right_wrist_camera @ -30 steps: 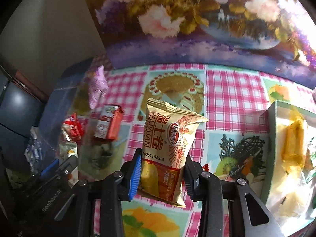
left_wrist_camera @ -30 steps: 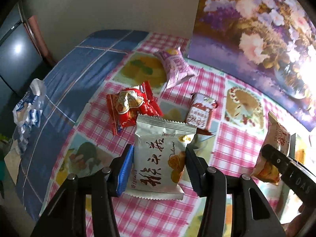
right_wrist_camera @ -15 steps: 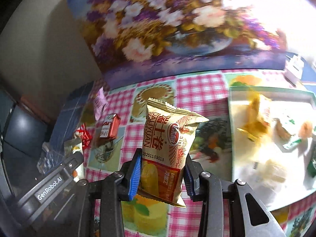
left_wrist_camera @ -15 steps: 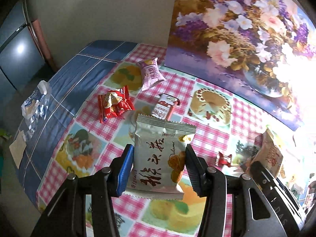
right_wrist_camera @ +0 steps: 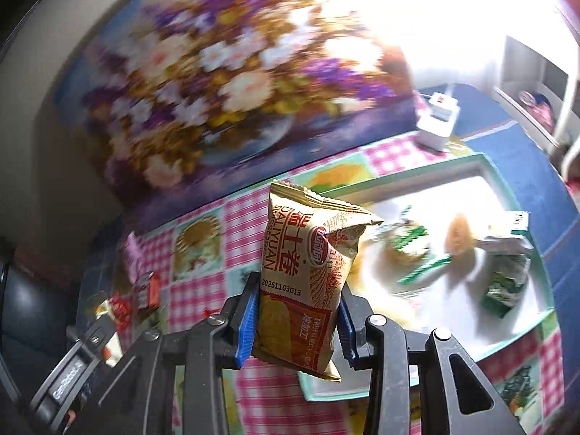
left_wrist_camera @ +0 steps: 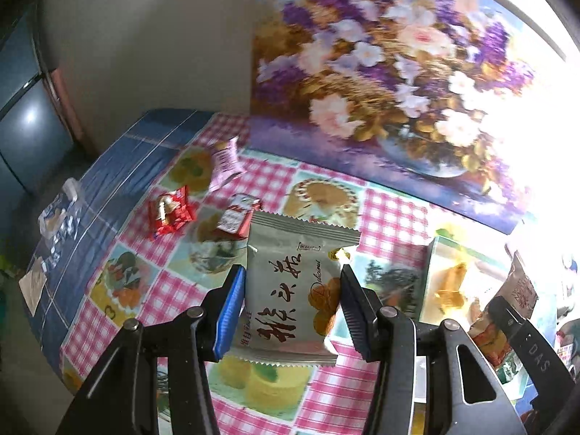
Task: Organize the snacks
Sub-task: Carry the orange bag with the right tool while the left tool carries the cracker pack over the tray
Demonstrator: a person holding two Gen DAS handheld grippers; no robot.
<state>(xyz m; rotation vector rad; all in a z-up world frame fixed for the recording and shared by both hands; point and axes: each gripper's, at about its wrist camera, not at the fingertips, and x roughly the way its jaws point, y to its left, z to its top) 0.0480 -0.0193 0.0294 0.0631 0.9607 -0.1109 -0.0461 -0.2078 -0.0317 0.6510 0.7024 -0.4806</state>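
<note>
Gripping a silver cookie packet [left_wrist_camera: 293, 290] between the left gripper [left_wrist_camera: 290, 311] pads, we are holding it above the checked tablecloth [left_wrist_camera: 391, 217]. Our right gripper [right_wrist_camera: 299, 320] is clamping a gold-and-red snack bag [right_wrist_camera: 308, 279], and just beyond its jaws the mint-rimmed tray [right_wrist_camera: 409, 172] is holding other snacks.

i'm looking into a home, a lived-in dining corner. the table [left_wrist_camera: 119, 166] wears a pink-checked cloth [left_wrist_camera: 391, 214] printed with cakes and fruit, a big flower painting [left_wrist_camera: 391, 72] leans on the plain wall behind it, and a dark fridge-like cabinet [left_wrist_camera: 25, 123] stands off to the side. wrapped snacks lie in a pale tray [right_wrist_camera: 522, 330].
</note>
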